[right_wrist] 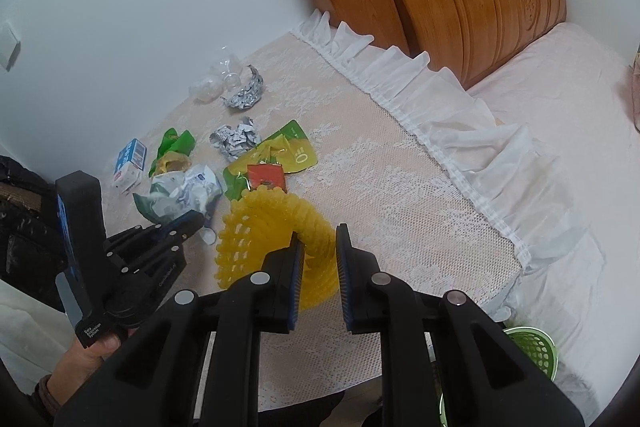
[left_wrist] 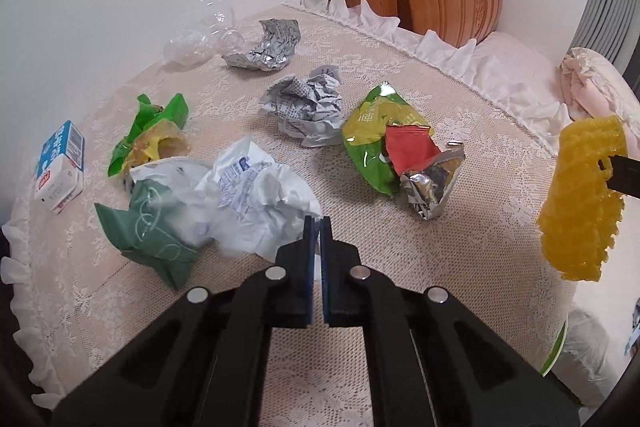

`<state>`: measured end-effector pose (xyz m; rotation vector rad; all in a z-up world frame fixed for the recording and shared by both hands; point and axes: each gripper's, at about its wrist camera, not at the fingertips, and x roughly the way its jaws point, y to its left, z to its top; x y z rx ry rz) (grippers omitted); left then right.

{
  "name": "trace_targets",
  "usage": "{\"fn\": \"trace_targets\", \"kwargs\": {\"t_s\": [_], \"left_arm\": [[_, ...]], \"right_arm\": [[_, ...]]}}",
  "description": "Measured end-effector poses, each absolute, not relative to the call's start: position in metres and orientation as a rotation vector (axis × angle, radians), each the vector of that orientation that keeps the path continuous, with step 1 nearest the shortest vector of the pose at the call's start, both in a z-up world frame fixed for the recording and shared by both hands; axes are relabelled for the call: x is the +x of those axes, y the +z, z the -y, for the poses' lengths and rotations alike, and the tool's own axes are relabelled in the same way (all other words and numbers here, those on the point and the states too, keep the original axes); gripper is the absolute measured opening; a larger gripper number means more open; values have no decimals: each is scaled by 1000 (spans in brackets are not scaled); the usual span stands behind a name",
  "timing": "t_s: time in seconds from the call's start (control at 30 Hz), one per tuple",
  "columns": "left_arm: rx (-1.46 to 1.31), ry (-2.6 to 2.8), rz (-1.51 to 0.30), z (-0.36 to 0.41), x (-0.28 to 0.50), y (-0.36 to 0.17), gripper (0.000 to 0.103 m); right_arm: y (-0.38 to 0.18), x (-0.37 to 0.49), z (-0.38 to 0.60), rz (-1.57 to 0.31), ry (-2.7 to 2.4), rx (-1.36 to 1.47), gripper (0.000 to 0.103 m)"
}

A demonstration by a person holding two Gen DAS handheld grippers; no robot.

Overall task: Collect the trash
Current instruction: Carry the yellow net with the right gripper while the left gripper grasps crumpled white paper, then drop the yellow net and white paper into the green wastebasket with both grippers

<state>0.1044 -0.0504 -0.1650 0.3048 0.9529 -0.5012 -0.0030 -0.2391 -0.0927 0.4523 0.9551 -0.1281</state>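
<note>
Right claw clamped on the yellow foam net, held off the table ready for binning, left claw pinched narrow on the white wrapper's edge, remaining trash scattered over the lace cloth.

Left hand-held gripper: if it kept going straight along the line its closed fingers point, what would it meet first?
Probably the crumpled white wrapper: the left hand-held gripper is shut, its tips at that wrapper's near edge and apparently pinching it. Beyond it lies lace tablecloth, then crumpled printed paper. Depth is hard to judge here.
</note>
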Motion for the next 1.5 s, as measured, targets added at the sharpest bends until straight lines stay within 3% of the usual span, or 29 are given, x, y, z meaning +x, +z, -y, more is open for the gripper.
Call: {"fn": "trace_targets", "kwargs": {"t_s": [0.73,0.77,0.83,0.87,0.9,1.0,1.17,1.33,1.4,1.5], "left_arm": [[350,-529,-953,9,86,-153,4],[357,-531,-963,9,85,-155,8],[367,-525,-970,9,81,-158,35],[378,-512,-955,9,78,-158,58],[392,-501,-932,9,74,-157,67],[436,-521,-913,15,66,-157,71],[529,-484,-885,26,69,-173,69],[515,-482,-914,27,83,-181,34],[504,-482,-928,25,86,-181,12],[481,-477,-908,20,85,-170,11]], "right_arm": [[-104,-3,239,-968,-93,498,17],[-105,-2,239,-969,-92,499,17],[-106,-3,239,-971,-90,503,17],[-106,-3,238,-972,-89,505,17],[-107,-3,238,-973,-88,507,17],[-109,-3,237,-977,-87,511,17],[-110,-3,235,-976,-84,517,17],[-109,-4,233,-975,-86,515,17],[-108,-5,233,-976,-87,515,17],[-106,-9,232,-971,-91,511,17]]}}
